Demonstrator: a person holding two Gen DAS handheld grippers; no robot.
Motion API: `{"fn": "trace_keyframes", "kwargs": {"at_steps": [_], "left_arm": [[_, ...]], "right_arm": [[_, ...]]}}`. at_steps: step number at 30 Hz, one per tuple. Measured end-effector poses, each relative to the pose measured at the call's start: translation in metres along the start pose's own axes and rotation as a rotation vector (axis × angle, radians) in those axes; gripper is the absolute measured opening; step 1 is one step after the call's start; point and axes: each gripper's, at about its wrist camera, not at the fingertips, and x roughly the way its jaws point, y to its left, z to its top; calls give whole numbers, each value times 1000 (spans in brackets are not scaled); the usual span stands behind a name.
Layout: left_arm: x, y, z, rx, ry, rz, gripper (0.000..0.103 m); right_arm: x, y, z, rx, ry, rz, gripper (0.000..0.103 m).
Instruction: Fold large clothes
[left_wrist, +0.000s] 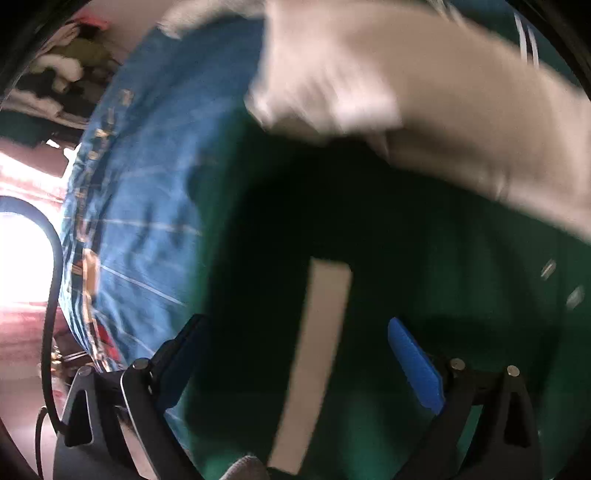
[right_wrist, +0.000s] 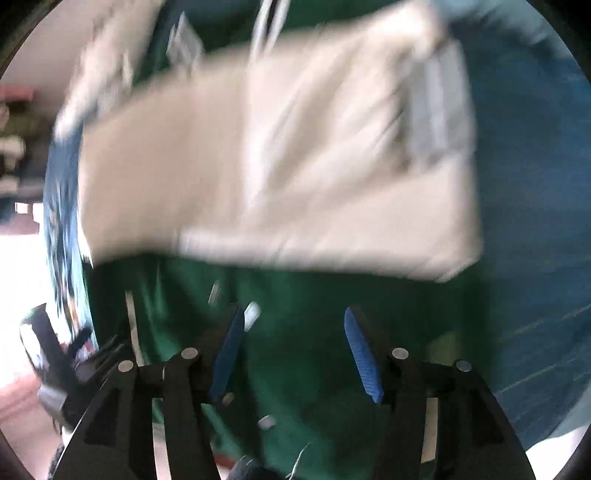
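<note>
A dark green garment (left_wrist: 424, 258) with a cream stripe (left_wrist: 317, 350) lies spread on a blue sheet (left_wrist: 147, 192). Its cream sleeve (left_wrist: 424, 92) is laid across the green body, blurred in both views. My left gripper (left_wrist: 295, 319) hangs just above the green cloth, open wide, and the stripe runs under the gap between its fingers. In the right wrist view the cream sleeve (right_wrist: 277, 158) crosses above the green body (right_wrist: 303, 362). My right gripper (right_wrist: 293, 314) is open over the green cloth with nothing pinched between its blue pads (right_wrist: 364, 354).
The blue sheet (right_wrist: 535, 221) covers the bed around the garment. A pile of other clothes (left_wrist: 62, 70) sits beyond the bed's far left edge. A black cable (left_wrist: 51, 295) loops at the left over a bright pinkish floor (left_wrist: 22, 332). A blurred black object (right_wrist: 55, 365) shows at lower left.
</note>
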Motion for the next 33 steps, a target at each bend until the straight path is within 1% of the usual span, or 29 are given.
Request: {"fn": "trace_keyframes", "kwargs": {"at_steps": [1, 2, 3, 4, 5, 6, 7, 8, 9, 10, 11, 12, 13, 14, 15, 16, 17, 19, 20, 21, 22, 23, 24, 27, 28, 29, 30, 32, 33], "left_arm": [[11, -8, -3, 19, 19, 10, 99], [20, -14, -5, 30, 14, 22, 100], [20, -14, -4, 28, 3, 25, 103], [21, -14, -3, 20, -12, 23, 103], [21, -14, -2, 16, -17, 18, 103], [23, -13, 0, 12, -19, 11, 103], [24, -13, 1, 8, -22, 5, 103], [25, -12, 2, -2, -39, -9, 103], [24, -11, 2, -6, -58, -18, 103], [24, -10, 4, -18, -83, -30, 103], [25, -9, 7, -29, -86, -37, 103], [25, -8, 10, -41, -72, -48, 103], [26, -6, 12, -50, -52, -57, 103], [24, -4, 15, -54, -35, -68, 103], [21, -1, 16, -62, -22, -77, 103], [17, 4, 17, -74, -14, -74, 103], [14, 10, 18, -82, -14, -66, 103], [-3, 23, 22, -89, -41, -43, 103], [-13, 30, 24, -91, -71, -28, 103], [-21, 35, 27, -88, -99, 12, 103], [-27, 38, 33, -75, -129, 76, 103], [-29, 39, 38, -66, -151, 115, 103], [-29, 39, 47, -50, -179, 173, 103], [-13, 35, 73, -12, -208, 290, 103], [-6, 36, 80, 0, -205, 312, 103], [3, 34, 89, 17, -195, 341, 103], [12, 31, 98, 35, -197, 392, 103], [26, 32, 105, 50, -191, 456, 103], [33, 32, 108, 42, -178, 474, 103]], "right_arm": [[16, 8, -5, 1, 26, 2, 59], [35, 17, -8, -5, 50, -22, 58], [48, 21, -10, 8, 53, -63, 59], [56, 21, -11, 33, 37, -80, 58], [58, 22, -13, 58, -16, -91, 52], [57, 22, -14, 70, -36, -93, 46], [56, 25, -14, 76, -55, -91, 26], [52, 31, -13, 67, -71, -104, 14], [49, 33, -13, 67, -80, -94, 13], [45, 39, -11, 66, -97, -63, 8], [41, 47, -8, 48, -111, -5, 0], [35, 62, -5, 6, -120, 20, 0], [27, 86, -2, -63, -145, 43, 0], [23, 103, -1, -114, -150, 47, 0], [22, 120, 1, -160, -124, 56, 0], [21, 128, 3, -170, -109, 51, 0], [16, 128, 5, -169, -114, 64, 0], [0, 116, 9, -134, -122, 83, 0], [-7, 106, 7, -114, -130, 95, 1], [-17, 90, 6, -93, -145, 91, 1], [-21, 80, 11, -80, -155, 70, 1], [-31, 60, 12, -62, -164, 26, 2], [-34, 47, 7, -53, -169, 4, 2], [-53, -11, 10, -2, -175, -91, 3], [-60, -28, 12, 12, -183, -134, 4], [-65, -39, 17, 23, -191, -169, 4], [-69, -49, 19, 31, -198, -193, 5], [-77, -80, 24, 48, -210, -255, 11], [-81, -92, 24, 54, -211, -263, 15]]}}
